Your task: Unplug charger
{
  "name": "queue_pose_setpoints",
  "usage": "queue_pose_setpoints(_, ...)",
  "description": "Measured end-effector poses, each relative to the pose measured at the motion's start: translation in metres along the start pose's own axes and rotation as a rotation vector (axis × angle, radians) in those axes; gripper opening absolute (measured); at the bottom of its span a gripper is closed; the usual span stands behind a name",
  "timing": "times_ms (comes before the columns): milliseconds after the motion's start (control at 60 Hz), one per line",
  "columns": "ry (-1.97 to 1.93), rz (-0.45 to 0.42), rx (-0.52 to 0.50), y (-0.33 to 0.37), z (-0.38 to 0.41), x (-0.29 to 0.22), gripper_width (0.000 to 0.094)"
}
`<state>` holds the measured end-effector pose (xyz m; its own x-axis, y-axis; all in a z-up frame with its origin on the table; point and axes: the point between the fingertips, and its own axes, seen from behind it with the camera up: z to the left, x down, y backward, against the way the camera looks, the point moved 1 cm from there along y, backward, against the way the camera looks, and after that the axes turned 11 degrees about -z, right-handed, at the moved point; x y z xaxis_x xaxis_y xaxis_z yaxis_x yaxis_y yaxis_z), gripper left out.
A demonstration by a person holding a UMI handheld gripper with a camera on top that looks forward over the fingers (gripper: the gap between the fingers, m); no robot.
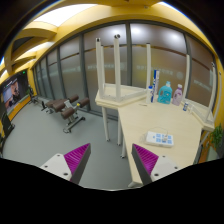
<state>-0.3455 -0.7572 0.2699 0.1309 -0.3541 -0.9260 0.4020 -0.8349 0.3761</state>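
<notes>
Magenta pads (pixel 78 155) line the inner faces of the two fingers nearest the lens, and the gripper (pixel 111 160) stands wide apart with nothing between the fingers but grey floor (pixel 45 135). Only the upper parts of the fingers show; their lower ends are cut off where the view goes dark.

Just ahead of the right finger runs a long pale wooden table (pixel 160 125), stretching away toward the windows. On its near end lies a small flat item (pixel 160 138), whitish with blue marks, too small to name with any confidence. Farther along the table stand a teal bottle-like object (pixel 164 95) and a pinkish one (pixel 178 96) close beside it; what they really are I cannot make out. An upturned chair or stool (pixel 118 70) sits on the far end of the table, its pale legs pointing up against the glass.

No charger, cable or socket can be picked out anywhere here; if it is on the table, it is hidden or too small to tell.

Beyond the left finger, across the open floor, a row of dark low seats or benches (pixel 62 106) lines the window wall (pixel 70 62). A screen (pixel 12 92) hangs at the far left, showing a reddish picture, partly cut off. At the far right a bit of green plant (pixel 216 135) peeks in, mostly out of view. Yellow beams (pixel 45 30) arc across the ceiling.
</notes>
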Motion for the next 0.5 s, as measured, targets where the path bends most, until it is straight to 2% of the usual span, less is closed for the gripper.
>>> queue_pose_setpoints(133, -0.004, 0.028, 0.005, 0.002, -0.018, 0.027, 0.0856)
queue_pose_setpoints(300, -0.054, 0.103, 0.047, -0.011, -0.078, 0.086, 0.0855)
queue_pose_setpoints(400, -0.047, 0.134, 0.114, -0.033, -0.135, 0.113, 0.0857)
queue_pose_setpoints(500, -0.051, 0.124, 0.209, -0.07, -0.205, 0.132, 0.0857)
